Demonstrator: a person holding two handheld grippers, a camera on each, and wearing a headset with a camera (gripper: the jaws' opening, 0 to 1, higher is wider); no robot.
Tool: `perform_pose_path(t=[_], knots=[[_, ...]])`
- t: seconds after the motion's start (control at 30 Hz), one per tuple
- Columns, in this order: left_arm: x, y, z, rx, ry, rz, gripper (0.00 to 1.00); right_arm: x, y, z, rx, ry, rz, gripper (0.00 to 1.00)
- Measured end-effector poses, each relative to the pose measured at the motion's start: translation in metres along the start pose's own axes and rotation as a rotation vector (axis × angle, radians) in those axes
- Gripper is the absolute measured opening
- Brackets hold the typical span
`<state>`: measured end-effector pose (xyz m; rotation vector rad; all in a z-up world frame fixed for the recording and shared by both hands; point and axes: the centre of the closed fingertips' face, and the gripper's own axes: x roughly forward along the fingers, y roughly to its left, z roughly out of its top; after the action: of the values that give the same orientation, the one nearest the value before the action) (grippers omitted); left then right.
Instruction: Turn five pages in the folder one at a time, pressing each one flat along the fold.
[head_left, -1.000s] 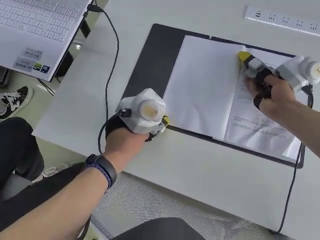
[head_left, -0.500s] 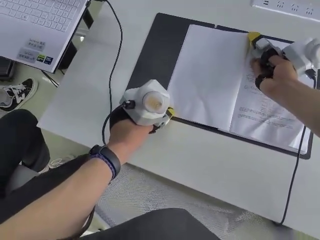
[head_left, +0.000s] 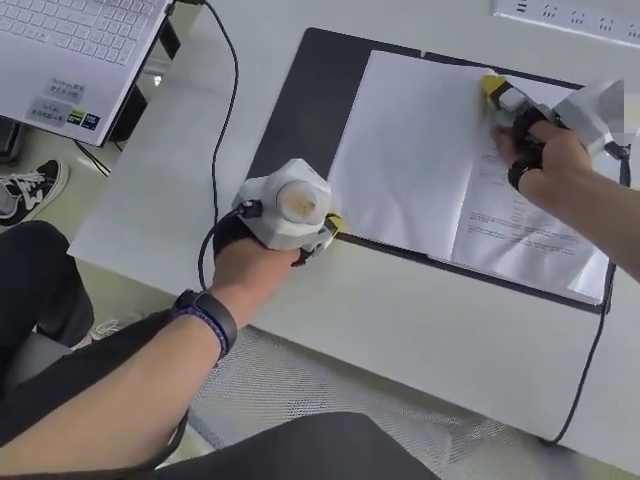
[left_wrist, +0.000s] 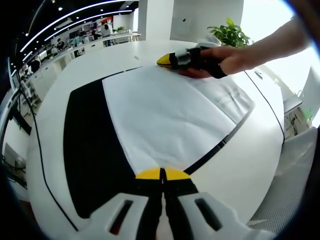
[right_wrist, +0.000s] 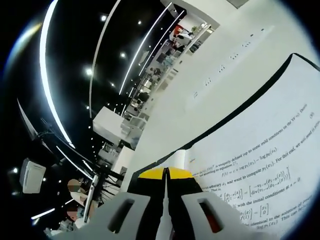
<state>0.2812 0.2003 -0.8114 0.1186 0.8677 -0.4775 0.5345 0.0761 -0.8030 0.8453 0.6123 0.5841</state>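
Note:
A black folder lies open on the white table. A blank turned page covers its left half and a printed page its right. My right gripper is shut, its yellow tips resting on the fold near the folder's top edge; in the right gripper view the tips meet over the printed page. My left gripper is shut, resting at the bottom left corner of the blank page; in the left gripper view its tips touch the page edge, with the right gripper far across.
A white laptop sits at the top left with a black cable running down beside the folder. A white power strip lies at the top right. Another cable trails off the right. The table edge is near my body.
The right gripper has slid up the fold toward the folder's top edge and stayed there. The left gripper has kept its place at the page's lower corner. The head camera shifted slightly.

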Motion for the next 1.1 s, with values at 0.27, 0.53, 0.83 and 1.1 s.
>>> perform_pose_path(t=[0.27, 0.53, 0.83, 1.1], knots=[[-0.006, -0.003, 0.001, -0.025, -0.011, 0.004, 0.0, -0.02, 0.008, -0.018, -0.012, 0.054, 0.026, 0.0], [-0.008, -0.004, 0.001, -0.028, -0.008, 0.007, 0.0, -0.04, 0.013, -0.039, -0.035, 0.104, 0.061, 0.0], [-0.003, -0.001, -0.001, -0.038, -0.018, 0.008, 0.0, -0.063, 0.019, -0.063, -0.048, 0.137, 0.072, 0.0], [0.003, 0.003, -0.003, -0.056, -0.031, 0.007, 0.0, -0.082, 0.022, -0.082, -0.058, 0.171, 0.074, 0.0]])
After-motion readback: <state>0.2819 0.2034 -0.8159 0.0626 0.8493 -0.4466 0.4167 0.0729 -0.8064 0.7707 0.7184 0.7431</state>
